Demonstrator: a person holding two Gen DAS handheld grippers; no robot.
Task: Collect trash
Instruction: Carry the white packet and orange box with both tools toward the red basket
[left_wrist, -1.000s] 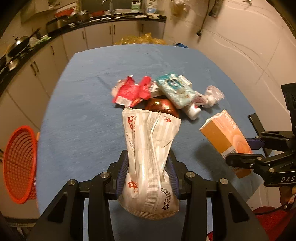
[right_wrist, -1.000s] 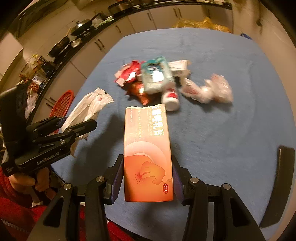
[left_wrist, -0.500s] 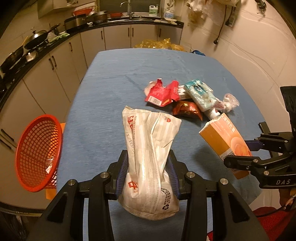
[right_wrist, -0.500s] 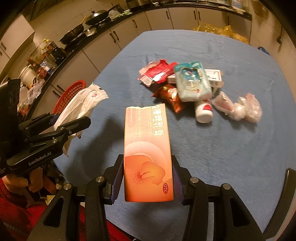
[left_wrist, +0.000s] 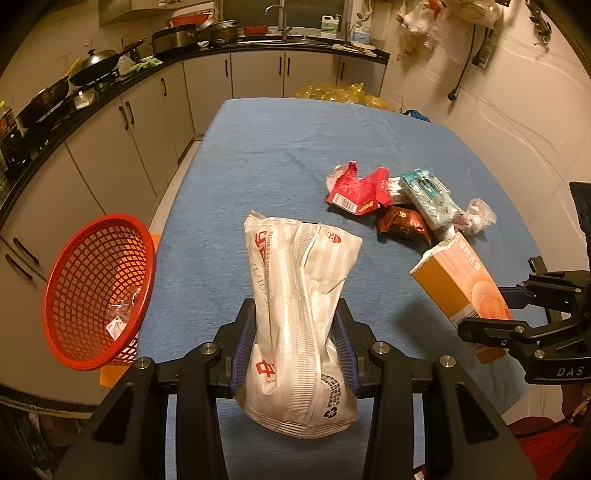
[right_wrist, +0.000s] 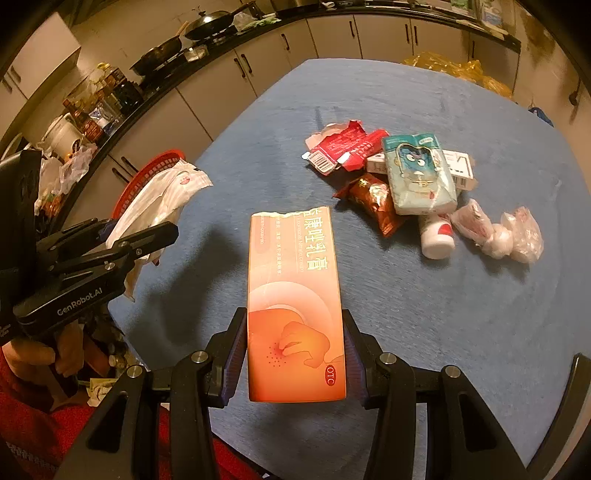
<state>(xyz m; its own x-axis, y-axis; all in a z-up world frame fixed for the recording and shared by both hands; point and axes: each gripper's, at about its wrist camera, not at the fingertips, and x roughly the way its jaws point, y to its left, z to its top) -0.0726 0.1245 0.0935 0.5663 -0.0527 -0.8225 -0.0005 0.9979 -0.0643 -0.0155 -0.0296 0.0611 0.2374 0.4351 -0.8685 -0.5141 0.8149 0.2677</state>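
White crumpled bag (left_wrist: 301, 317) clamped in left gripper (left_wrist: 295, 345); orange carton (right_wrist: 295, 306) clamped in right gripper (right_wrist: 295, 354). Red basket (left_wrist: 98, 291) swung further into frame, lower left; drop-off imminent.

White bottle (right_wrist: 436, 236) partly hidden under tissue pack (right_wrist: 419, 175).

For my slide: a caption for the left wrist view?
Left tool grips a white bag near a red basket.

My table (left_wrist: 280, 155) has a blue cloth, with a trash pile on it: red wrapper (left_wrist: 356, 188), teal tissue pack (right_wrist: 419, 173), brown packet (left_wrist: 404, 223), white bottle (right_wrist: 436, 236).
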